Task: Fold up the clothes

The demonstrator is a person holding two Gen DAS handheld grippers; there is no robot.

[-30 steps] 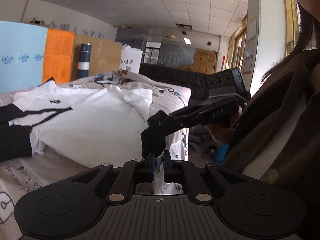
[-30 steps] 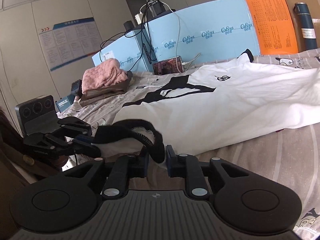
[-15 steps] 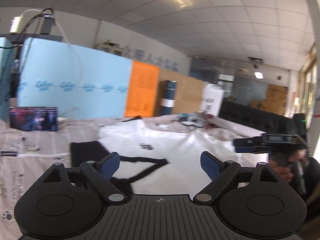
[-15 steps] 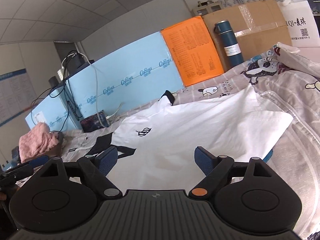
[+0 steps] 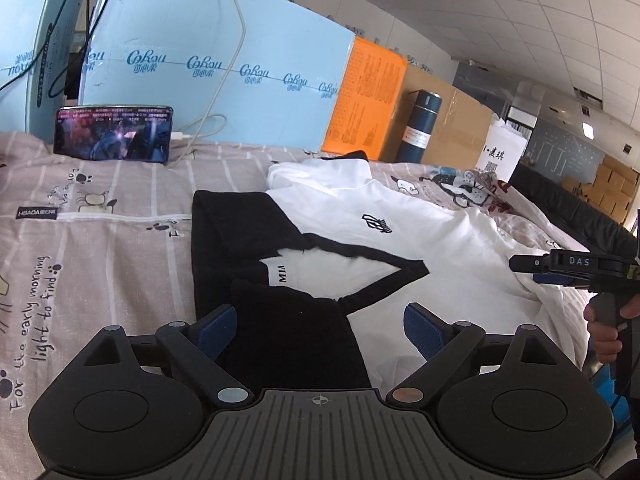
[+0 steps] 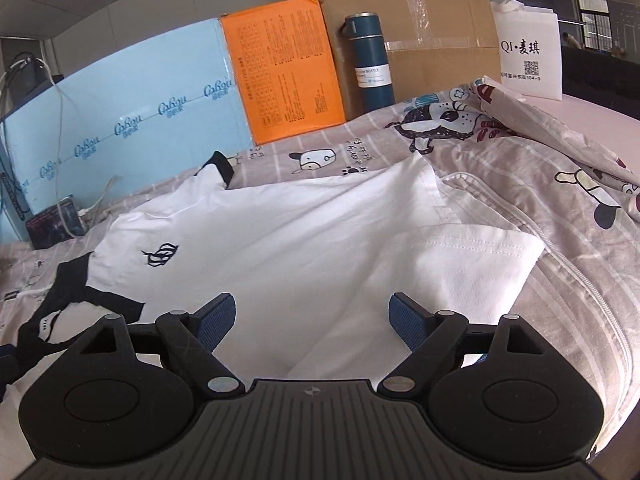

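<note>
- Folding stage: a white T-shirt [image 6: 304, 240] with black trim lies spread on the bedsheet [image 5: 100, 248]; it fills the centre of both wrist views, with one side already laid over itself toward the lower left of the left wrist view.
- Left gripper [image 5: 320, 330]: jaws spread wide, nothing between the pads; a black sleeve [image 5: 288, 332] lies beneath them, apparently not touched.
- Right gripper [image 6: 310, 324]: jaws wide apart, nothing gripped; it hovers over the white body of the shirt at lower centre of the right wrist view.
- Handling judgement: the fabric is light, soft and limp; it will sag and wrinkle when lifted, so both ends of an edge should be taken together; it looks neither slippery nor fragile.
- Suggested hold points: the hemmed white edge [image 6: 500, 248] at centre right of the right wrist view; the black sleeve edge at lower centre of the left wrist view; pinch at a seam or hem, where the cloth is doubled.
- Surroundings: a phone [image 5: 114, 134] on its cable at upper left of the left wrist view; a blue bottle [image 6: 370, 60] and a cardboard box [image 6: 432, 40] along the top of the right wrist view; all well apart from the shirt.
- Obstruction: a rumpled printed quilt [image 6: 560, 168] lies just beside the shirt at right of the right wrist view; it could snag a fold made toward that side.
</note>
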